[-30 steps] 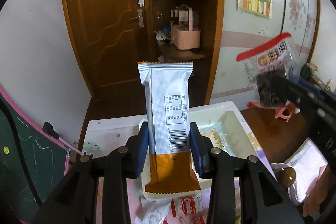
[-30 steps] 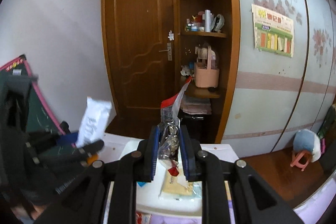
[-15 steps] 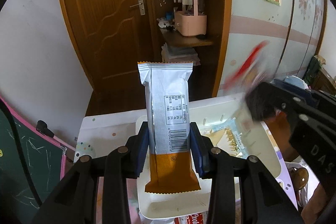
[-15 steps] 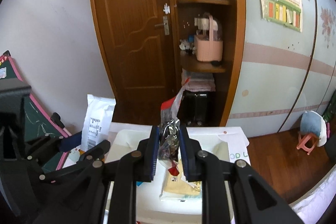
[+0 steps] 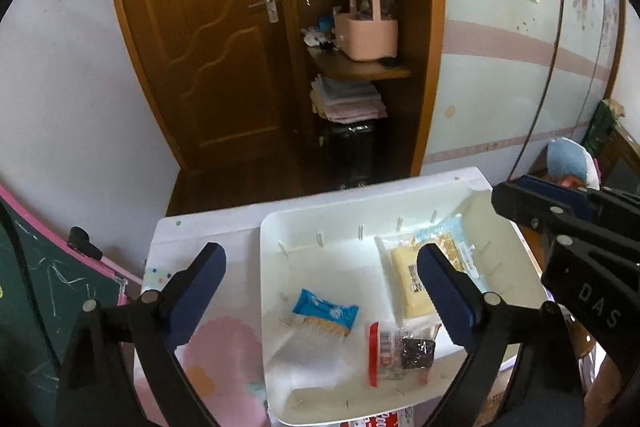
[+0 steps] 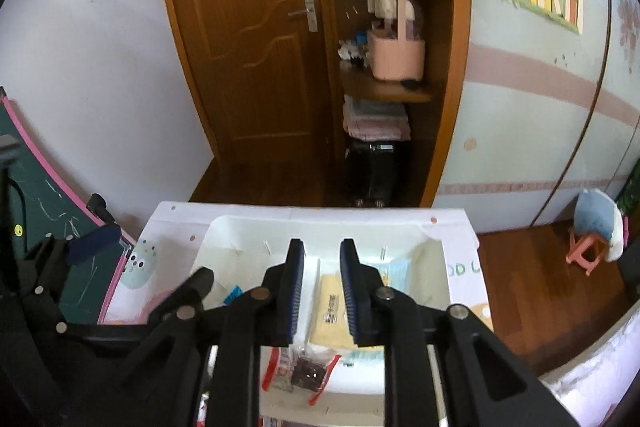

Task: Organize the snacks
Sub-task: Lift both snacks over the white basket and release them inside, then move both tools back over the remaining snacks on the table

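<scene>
A white tray [image 5: 280, 227] sits on the small table. In it lie a clear bag with a red strip and dark pieces [image 5: 400, 351], a blue packet [image 5: 326, 313], a yellow packet [image 5: 408, 279] and a white wrapped bar [image 5: 296, 359] at the near left. My left gripper [image 5: 320, 291] is open and empty above the tray. My right gripper [image 6: 320, 291] is open and empty above the tray [image 6: 224, 227], over the yellow packet [image 6: 330, 307] and the clear bag [image 6: 300, 371].
A table with a patterned cloth [image 5: 192, 231] holds the tray. A chalkboard with a pink frame [image 5: 40, 267] leans at the left. A wooden door [image 5: 208, 27] and shelves [image 5: 360, 67] stand behind. A small stool [image 6: 592, 235] is at the right.
Both grippers have opened. The left let go of the white and orange bar, the right let go of the clear red-strip bag, which now lies in the tray. Both views tilted down.
</scene>
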Demonstrator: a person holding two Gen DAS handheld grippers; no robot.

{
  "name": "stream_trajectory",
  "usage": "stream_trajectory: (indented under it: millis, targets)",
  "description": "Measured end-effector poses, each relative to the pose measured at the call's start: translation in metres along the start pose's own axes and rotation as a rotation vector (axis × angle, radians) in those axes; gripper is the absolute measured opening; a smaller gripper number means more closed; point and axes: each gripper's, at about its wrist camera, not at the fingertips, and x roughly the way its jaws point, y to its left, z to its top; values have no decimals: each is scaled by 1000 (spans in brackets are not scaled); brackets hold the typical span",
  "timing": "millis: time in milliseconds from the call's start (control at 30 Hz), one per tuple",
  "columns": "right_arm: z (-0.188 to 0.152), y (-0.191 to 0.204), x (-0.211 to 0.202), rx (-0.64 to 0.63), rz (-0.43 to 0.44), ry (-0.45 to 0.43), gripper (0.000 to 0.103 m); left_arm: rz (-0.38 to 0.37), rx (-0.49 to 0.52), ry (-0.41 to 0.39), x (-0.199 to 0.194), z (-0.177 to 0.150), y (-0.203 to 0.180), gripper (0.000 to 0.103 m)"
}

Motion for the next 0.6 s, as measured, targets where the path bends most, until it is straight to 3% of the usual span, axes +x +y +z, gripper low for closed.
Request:
stream_trajectory:
  millis: [167, 333, 600]
  targets:
    - [-7, -1, 1, -12, -12, 28, 30, -4, 8, 46, 6, -7, 2, 96]
    - [-14, 1, -6, -23, -8, 29, 36, -2, 27, 33, -5, -13, -1, 96]
    - [-22, 3, -29, -20, -14, 25, 36, 12, 64, 24, -32, -20, -6, 96]
